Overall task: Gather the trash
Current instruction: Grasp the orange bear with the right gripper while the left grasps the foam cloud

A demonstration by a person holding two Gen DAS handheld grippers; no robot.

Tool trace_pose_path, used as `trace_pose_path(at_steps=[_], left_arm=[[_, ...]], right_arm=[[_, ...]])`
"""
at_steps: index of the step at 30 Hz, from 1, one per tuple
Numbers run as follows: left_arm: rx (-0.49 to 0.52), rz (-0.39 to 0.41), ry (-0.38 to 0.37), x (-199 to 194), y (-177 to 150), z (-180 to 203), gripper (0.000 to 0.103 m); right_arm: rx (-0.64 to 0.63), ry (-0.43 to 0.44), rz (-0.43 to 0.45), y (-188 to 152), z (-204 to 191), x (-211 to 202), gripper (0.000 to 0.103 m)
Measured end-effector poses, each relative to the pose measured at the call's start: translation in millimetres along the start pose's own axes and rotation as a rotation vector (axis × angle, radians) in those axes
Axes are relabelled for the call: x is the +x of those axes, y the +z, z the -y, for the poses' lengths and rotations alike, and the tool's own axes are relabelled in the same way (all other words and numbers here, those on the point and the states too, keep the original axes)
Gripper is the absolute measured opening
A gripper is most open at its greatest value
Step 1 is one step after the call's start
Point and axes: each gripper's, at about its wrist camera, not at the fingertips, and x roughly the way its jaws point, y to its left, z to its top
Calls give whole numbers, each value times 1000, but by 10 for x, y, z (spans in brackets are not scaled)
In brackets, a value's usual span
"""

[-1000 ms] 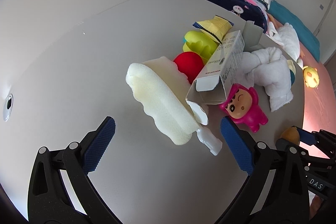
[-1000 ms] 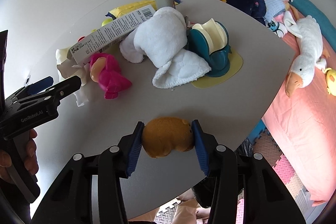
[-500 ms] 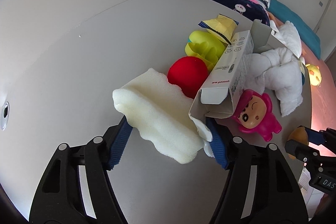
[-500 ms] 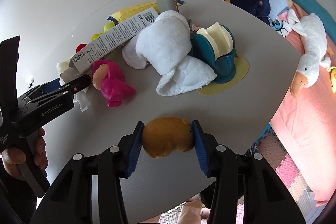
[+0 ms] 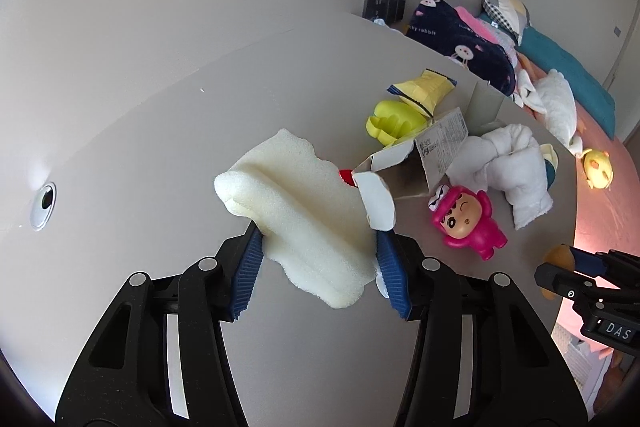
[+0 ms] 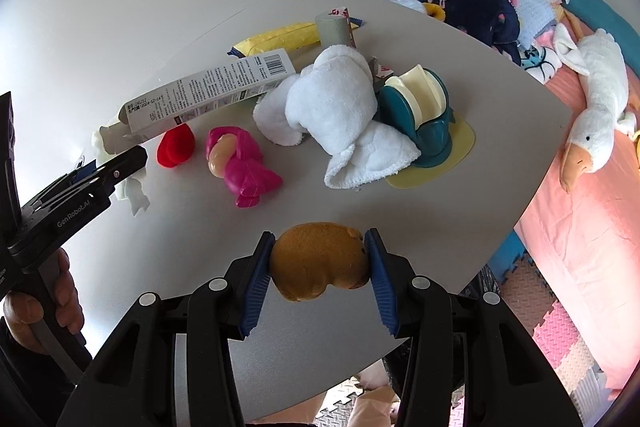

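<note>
Left-wrist and right-wrist views, foam pick-up stage. I had the left claw (image 5: pixel 318 259) closing on the slab of white foam (image 5: pixel 304 203); both blue pads already touched its sides, one on each flank, and a torn white paper scrap (image 5: pixel 376 203) sat pinched against the right-hand pad. The foam's far end appeared clear of the table (image 5: pixel 160 131), though its underside was hidden from me. Just behind it leaned the open cardboard box (image 5: pixel 424 155), its flap touching the foam, with a red ball (image 6: pixel 176 147) partly tucked beneath — the box rested across the ball and the rolled white towel (image 6: pixel 332 99).

My right claw (image 6: pixel 320 267) was pinching a brown plush toy (image 6: pixel 320 259) squarely between its pads, held near the table's front edge. Whether that toy counted as trash I could not tell.

I judged the step in hand to be securing the foam, one item among several: the box and the yellow wrapper (image 6: pixel 280 35) looked like the remaining rubbish, while the pink doll (image 6: pixel 236 163) and the teal holder (image 6: pixel 424 123) looked like keepers.

The next move called for a clean lift away from the box flap — foam compresses, so the grip needed to settle first — then carriage to a bin, which neither view showed.
</note>
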Motion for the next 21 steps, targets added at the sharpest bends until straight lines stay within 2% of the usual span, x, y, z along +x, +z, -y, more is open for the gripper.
trace_pose_path(at_steps=[10,21], left_arm=[[19,82,0,-414,-8,160,52],[63,105,-52,-594,-142,629,50]], right_arm=[[-16,18,69,-77,-8,-312,48],[6,-9,120,-304,269,-688,48]])
